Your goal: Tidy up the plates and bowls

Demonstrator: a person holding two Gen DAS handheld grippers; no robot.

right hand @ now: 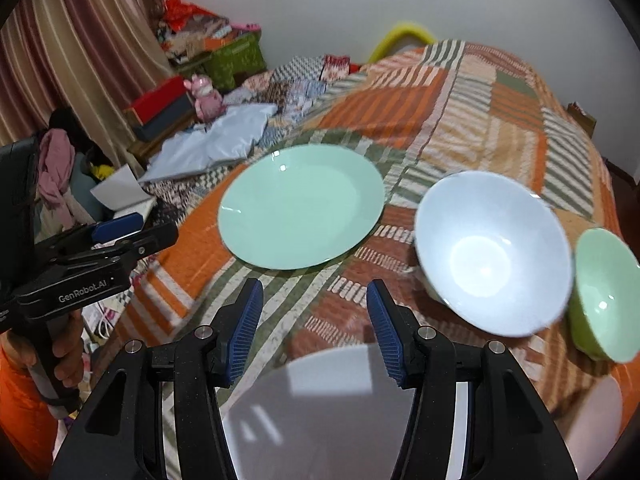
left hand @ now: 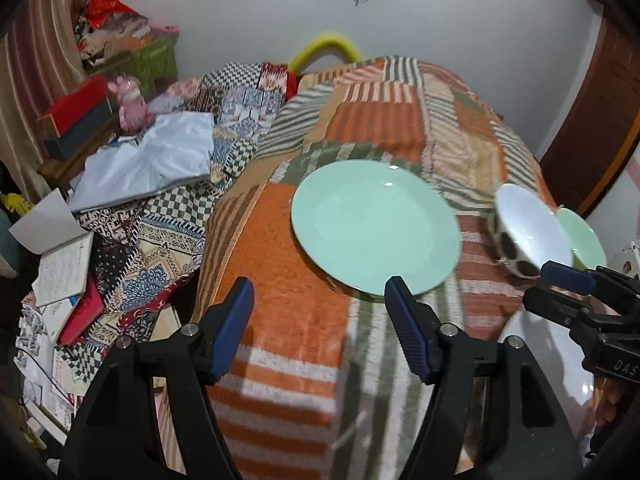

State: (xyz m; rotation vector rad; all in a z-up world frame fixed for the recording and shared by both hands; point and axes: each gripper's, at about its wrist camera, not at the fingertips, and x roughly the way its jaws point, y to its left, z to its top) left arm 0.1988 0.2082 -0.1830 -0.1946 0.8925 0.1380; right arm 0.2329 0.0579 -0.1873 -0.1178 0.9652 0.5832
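Note:
A mint green plate [left hand: 376, 226] [right hand: 300, 206] lies flat on the patchwork bedspread. A white bowl [right hand: 494, 252] with a dark-spotted outside [left hand: 528, 228] stands to its right, and a small green bowl [right hand: 606, 292] [left hand: 582, 236] beside that. A white plate [right hand: 320, 408] lies nearest, under my right gripper. My left gripper [left hand: 320, 304] is open and empty, just short of the green plate's near rim. My right gripper [right hand: 315, 306] is open and empty, above the white plate's far edge. Each gripper also shows from the side in the other's view: the right [left hand: 568, 276], the left [right hand: 116, 228].
The orange, green and cream striped bedspread [left hand: 288, 264] covers the bed; its left edge drops off to a floor heaped with books [left hand: 64, 268], patterned cloth and a pale bag [left hand: 152, 160]. A wall is behind, a wooden door [left hand: 600, 120] at the right.

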